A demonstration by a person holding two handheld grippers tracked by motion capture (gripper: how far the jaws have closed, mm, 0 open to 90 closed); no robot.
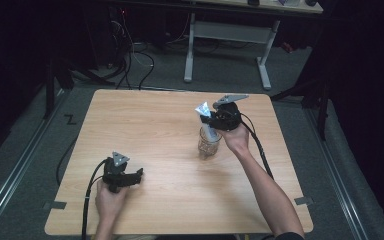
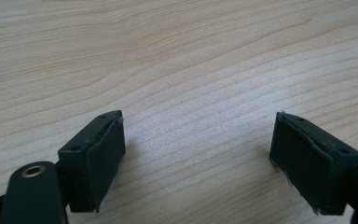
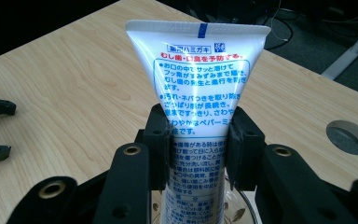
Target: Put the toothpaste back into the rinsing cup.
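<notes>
A white toothpaste tube [image 3: 198, 84] with blue and red print stands upright, crimped end up, with its lower end inside a clear glass [image 1: 209, 144] on the wooden table [image 1: 145, 125]. My right gripper [image 3: 198, 147] is shut on the tube's middle, one black pad on each side. In the high view that gripper [image 1: 215, 119] hovers just above the glass and the tube's top [image 1: 203, 110] sticks out to its left. My left gripper [image 2: 198, 154] is open over bare wood near the table's front left [image 1: 127, 176], with nothing between its pads.
The table has a round grey cable hole [image 3: 349, 136] near a far corner. Beyond the far edge stand a white-legged desk [image 1: 230, 35] and loose cables [image 1: 130, 55] on the floor. Wide bare wood lies between the two grippers.
</notes>
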